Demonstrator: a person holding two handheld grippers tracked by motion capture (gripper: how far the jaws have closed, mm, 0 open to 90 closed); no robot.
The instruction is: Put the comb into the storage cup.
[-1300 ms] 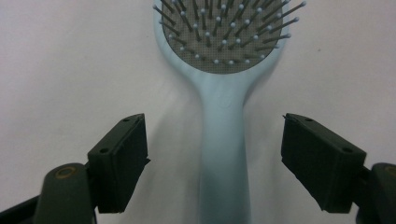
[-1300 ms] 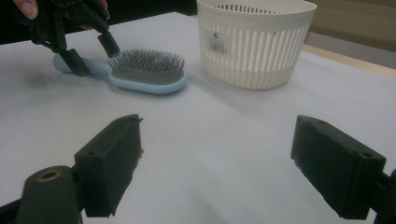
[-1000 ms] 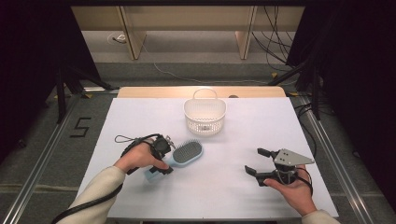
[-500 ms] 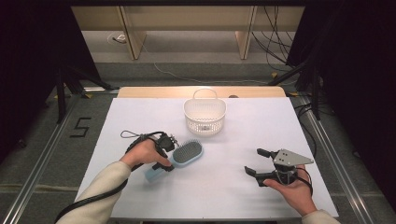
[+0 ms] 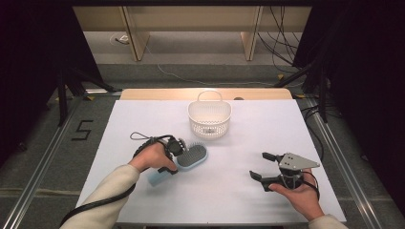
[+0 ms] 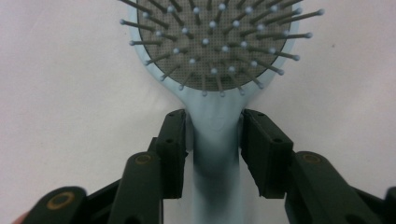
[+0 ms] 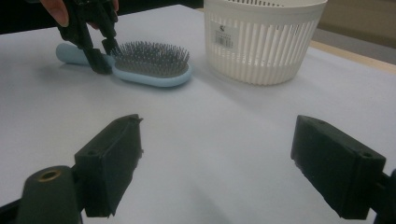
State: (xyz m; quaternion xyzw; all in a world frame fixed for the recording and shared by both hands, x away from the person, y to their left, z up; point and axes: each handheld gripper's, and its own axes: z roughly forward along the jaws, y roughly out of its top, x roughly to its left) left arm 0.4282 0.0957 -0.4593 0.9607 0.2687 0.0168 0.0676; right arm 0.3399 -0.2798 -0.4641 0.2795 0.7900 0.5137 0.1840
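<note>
A light blue hairbrush (image 5: 192, 156) lies bristles up on the white table (image 5: 286, 129), left of centre. My left gripper (image 5: 177, 152) comes down on the neck of its handle. In the left gripper view its jaws have just been closing, and its pads (image 6: 173, 144) now sit against both sides of the handle (image 6: 215, 140), just below the bristle head. The right gripper view also shows the brush (image 7: 149, 67) and the left gripper (image 7: 103, 55) at far left. My right gripper (image 5: 261, 166) rests at the front right, open with nothing between its fingers (image 7: 112, 158).
A white slatted basket (image 5: 209, 120) with a handle stands at the back centre, just beyond the brush; in the right gripper view the basket (image 7: 261, 42) is at upper right. The left gripper's cable (image 5: 138, 137) loops on the table behind the hand.
The left gripper has shifted slightly and its jaws have drawn in around the brush handle. The right gripper and the basket have not moved.
</note>
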